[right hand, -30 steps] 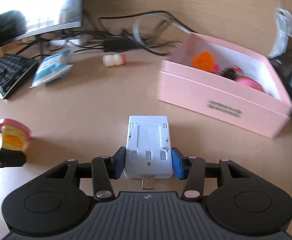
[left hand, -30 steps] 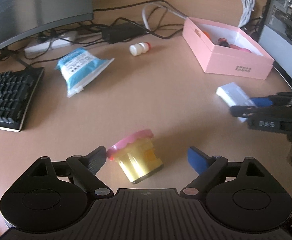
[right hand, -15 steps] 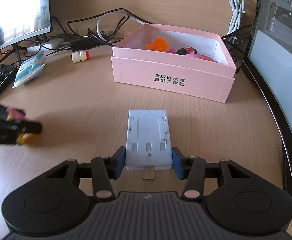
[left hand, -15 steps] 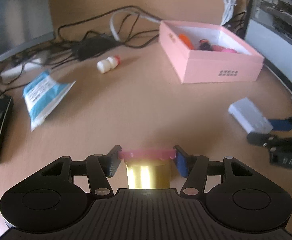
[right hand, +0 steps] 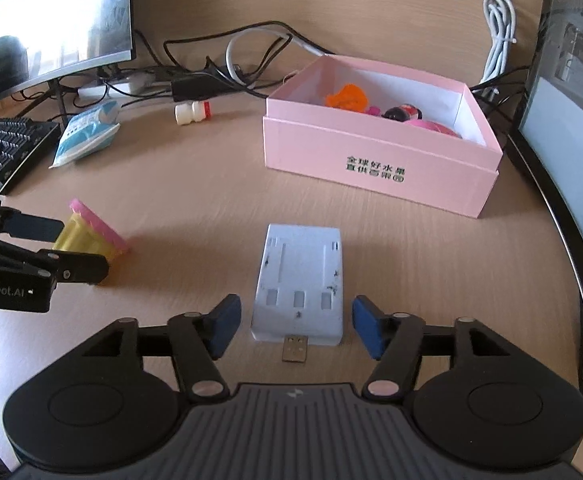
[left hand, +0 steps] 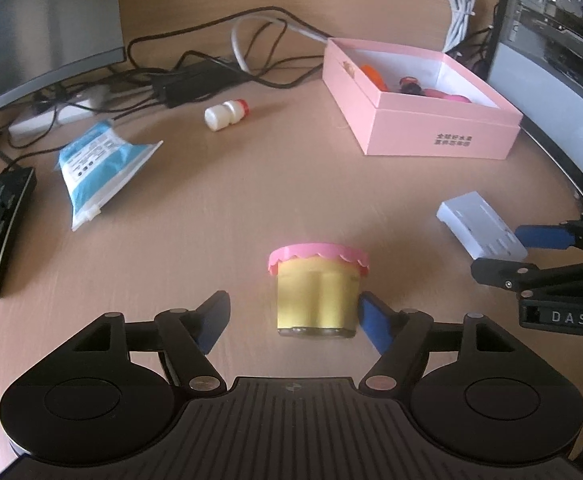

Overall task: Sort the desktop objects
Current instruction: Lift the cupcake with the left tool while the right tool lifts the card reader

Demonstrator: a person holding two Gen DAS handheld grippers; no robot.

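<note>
I am worrying that the yellow jar, lying on its side on the desk, is going to roll off once nudged; my left gripper is opening, gripping nothing, its right pad touching the jar; my right gripper is opening too, the white USB block lying loose between its pads; the pink box is sitting well beyond.

Your left gripper and right gripper, clamped half a second ago, are opening off the yellow jar and white adapter.
</note>
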